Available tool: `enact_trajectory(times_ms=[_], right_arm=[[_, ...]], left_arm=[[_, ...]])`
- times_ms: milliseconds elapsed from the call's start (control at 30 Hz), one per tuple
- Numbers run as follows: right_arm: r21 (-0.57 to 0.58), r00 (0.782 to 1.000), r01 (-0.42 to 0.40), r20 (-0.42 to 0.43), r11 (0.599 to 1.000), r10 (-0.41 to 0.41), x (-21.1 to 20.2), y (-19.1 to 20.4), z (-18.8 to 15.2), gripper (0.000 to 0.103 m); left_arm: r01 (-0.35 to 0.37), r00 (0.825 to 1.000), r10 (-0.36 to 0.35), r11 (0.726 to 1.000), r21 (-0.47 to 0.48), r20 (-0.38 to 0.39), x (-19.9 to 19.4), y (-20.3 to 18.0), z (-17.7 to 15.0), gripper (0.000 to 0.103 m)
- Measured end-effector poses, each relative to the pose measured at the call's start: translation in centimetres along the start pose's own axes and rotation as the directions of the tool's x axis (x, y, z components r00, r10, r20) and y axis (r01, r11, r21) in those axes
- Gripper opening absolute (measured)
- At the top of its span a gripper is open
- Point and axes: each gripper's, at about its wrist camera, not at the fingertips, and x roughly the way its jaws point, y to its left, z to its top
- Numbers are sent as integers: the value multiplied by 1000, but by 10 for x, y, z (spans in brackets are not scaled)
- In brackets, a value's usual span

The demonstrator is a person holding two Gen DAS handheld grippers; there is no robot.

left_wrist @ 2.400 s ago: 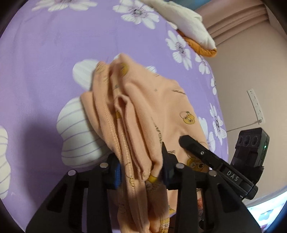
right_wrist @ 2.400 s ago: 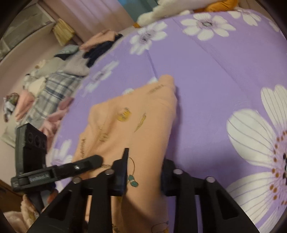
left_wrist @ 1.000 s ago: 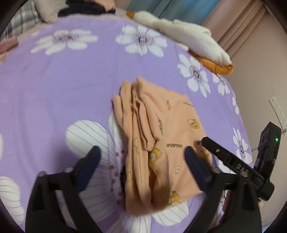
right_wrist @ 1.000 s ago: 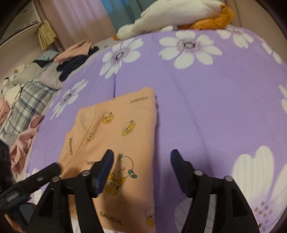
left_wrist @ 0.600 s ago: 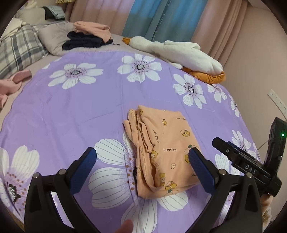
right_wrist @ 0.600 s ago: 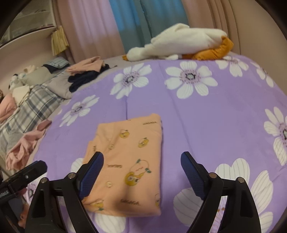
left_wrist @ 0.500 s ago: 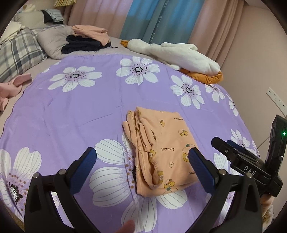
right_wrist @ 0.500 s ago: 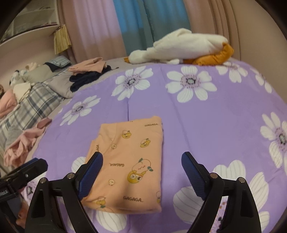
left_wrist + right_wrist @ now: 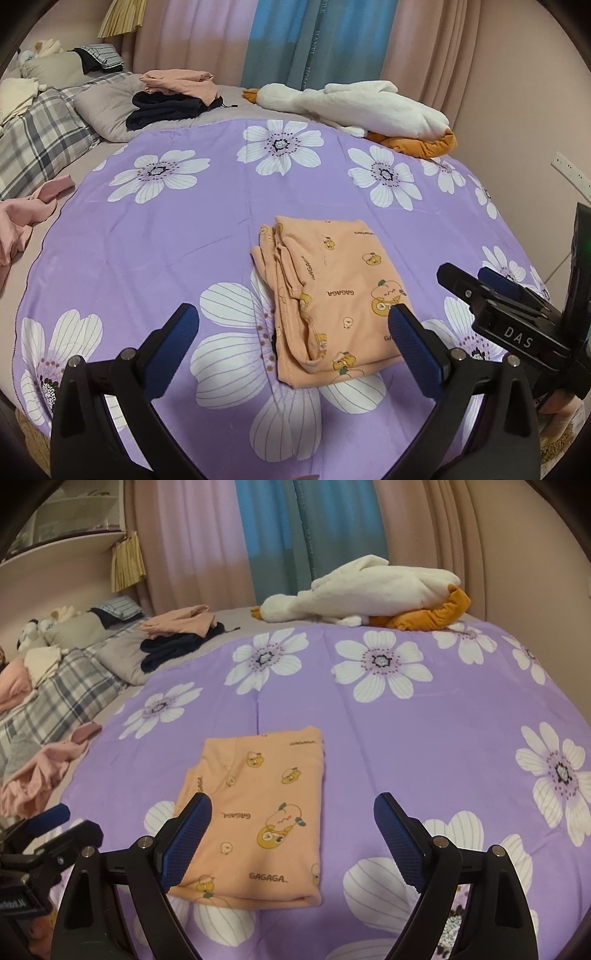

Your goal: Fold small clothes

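A folded orange garment (image 9: 328,295) with cartoon prints lies flat on the purple flowered sheet (image 9: 147,240), and nothing holds it. My left gripper (image 9: 291,317) hangs above its near end, open wide and empty. In the right wrist view the same orange garment (image 9: 258,805) lies below and ahead of my right gripper (image 9: 292,802), which is also open wide with nothing between its fingers. Each gripper shows at the edge of the other's view: the right gripper (image 9: 467,275) and the left gripper (image 9: 74,825).
A white and orange plush goose (image 9: 354,103) lies at the far edge of the bed. A pile of dark and pink clothes (image 9: 173,96) sits on a grey pillow at the back left. A loose pink garment (image 9: 22,221) and a plaid blanket (image 9: 37,147) lie left.
Both grippers let go of the orange garment, opened wide, then rose and drew back from it. The garment stays folded on the sheet.
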Motion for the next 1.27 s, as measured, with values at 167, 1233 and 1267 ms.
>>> enact_trajectory(times_ms=[167,1233,1267], right_arm=[[-4,1000,13,7,1000,-13,-6,0,-1,89],[-4,1000,27,0,1000,-27,-7,2,-1,89],[-5,1000,28,-1,1000,-28,-7,3,-1,89]], left_arm=[[7,1000,-6,1000,10,-10,-1,-4,-3,102],[14,1000,-13,1000,28,-21,-3,-12,-9,102],[14,1000,-14,999,28,-20,-4,-13,-9,102]])
